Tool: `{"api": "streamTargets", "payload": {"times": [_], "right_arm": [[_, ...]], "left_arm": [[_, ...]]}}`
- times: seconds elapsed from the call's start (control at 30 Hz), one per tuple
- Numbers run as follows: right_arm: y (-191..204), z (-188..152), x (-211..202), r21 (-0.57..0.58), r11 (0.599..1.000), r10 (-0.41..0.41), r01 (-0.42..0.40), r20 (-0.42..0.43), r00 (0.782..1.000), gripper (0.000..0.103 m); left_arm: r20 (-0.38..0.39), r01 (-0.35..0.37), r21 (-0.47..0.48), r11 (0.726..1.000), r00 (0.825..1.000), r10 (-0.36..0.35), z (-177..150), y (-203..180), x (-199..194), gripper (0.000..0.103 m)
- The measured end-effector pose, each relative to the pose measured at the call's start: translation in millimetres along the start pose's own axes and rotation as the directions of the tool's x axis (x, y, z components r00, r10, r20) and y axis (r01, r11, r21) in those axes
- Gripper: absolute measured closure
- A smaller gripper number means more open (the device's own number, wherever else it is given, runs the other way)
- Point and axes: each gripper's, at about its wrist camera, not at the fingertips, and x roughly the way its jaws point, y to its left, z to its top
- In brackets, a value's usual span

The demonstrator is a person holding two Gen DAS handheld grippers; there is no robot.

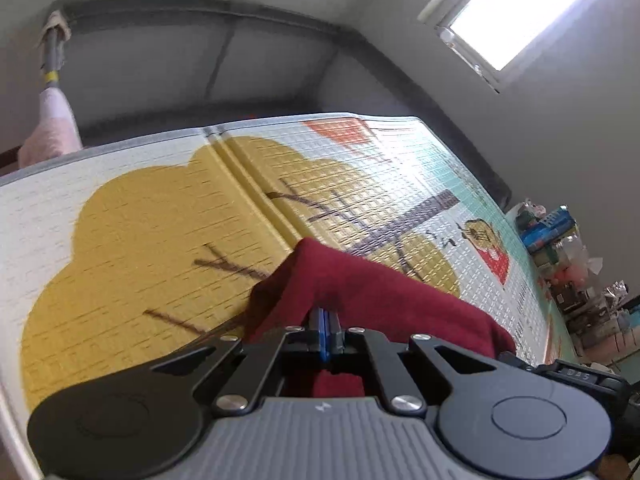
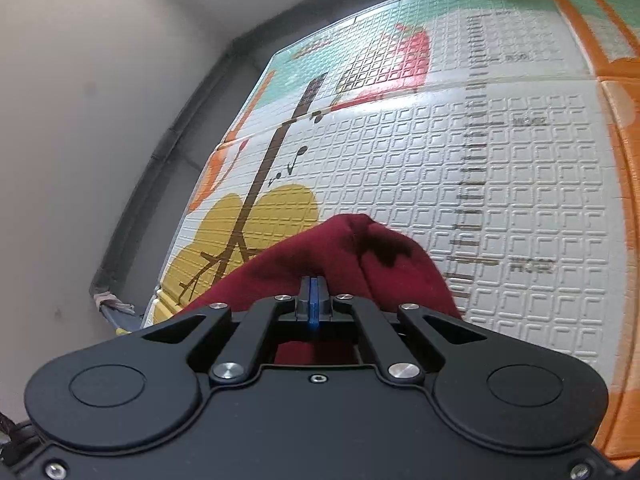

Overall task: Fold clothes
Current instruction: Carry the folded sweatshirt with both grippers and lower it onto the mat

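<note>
A dark red garment (image 1: 360, 292) is bunched up over a patterned foam mat (image 1: 160, 220). In the left wrist view my left gripper (image 1: 325, 316) is shut on a fold of it, the cloth draping over and around the blue pads. The right wrist view shows the same dark red garment (image 2: 340, 252) humped in front of my right gripper (image 2: 314, 286), which is also shut on the cloth. Both sets of fingertips are buried in the fabric. The rest of the garment hangs below the grippers, out of sight.
The foam mat (image 2: 500, 168) spreads wide to the right, with a fold seam across it. A grey wall and dark floor strip (image 2: 160, 160) run along its left edge. Cluttered boxes and bags (image 1: 560, 248) line the mat's far right side. A pink cloth (image 1: 52, 128) hangs at the back left.
</note>
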Motion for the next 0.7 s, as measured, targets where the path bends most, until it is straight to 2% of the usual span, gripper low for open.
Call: {"api": "streamTargets", "payload": {"times": [0.07, 0.1, 0.17, 0.33, 0.4, 0.57, 0.7], "right_arm": [[4.5, -1.0, -10.9, 0.003, 1.000, -0.011, 0.010, 0.029, 1.000, 0.103], [7.7, -1.4, -17.0, 0.000, 1.000, -0.007, 0.007, 0.039, 0.999, 0.098], [15.3, -3.9, -27.7, -0.016, 0.999, 0.029, -0.028, 0.046, 0.999, 0.098], [35.1, -18.9, -46.2, -0.065, 0.990, 0.125, -0.124, 0.019, 0.992, 0.098], [43.0, -27.9, -47.4, -0.079, 0.987, 0.141, -0.142, -0.011, 0.990, 0.098], [43.9, -48.7, -39.5, -0.099, 0.988, 0.111, -0.120, -0.099, 0.989, 0.098], [31.9, -60.3, -31.2, -0.095, 0.993, 0.064, -0.076, -0.127, 0.990, 0.101]], "left_arm": [[0.013, -0.018, -0.005, 1.000, 1.000, 0.018, -0.7, 1.6, -9.4, 0.097], [0.020, -0.014, 0.002, 1.000, 1.000, 0.014, -1.5, 0.8, -14.0, 0.095], [0.023, 0.001, 0.025, 1.000, 1.000, -0.002, -4.4, -4.9, -20.7, 0.091], [-0.006, 0.061, 0.086, 0.994, 0.998, -0.061, -20.1, -22.7, -23.7, 0.089], [-0.027, 0.060, 0.111, 0.992, 0.998, -0.057, -28.3, -27.8, -20.3, 0.089], [-0.059, 0.031, 0.125, 0.992, 0.998, -0.024, -42.1, -29.9, -13.1, 0.088], [-0.069, 0.020, 0.126, 0.992, 0.998, -0.012, -46.0, -24.1, -14.3, 0.089]]}}
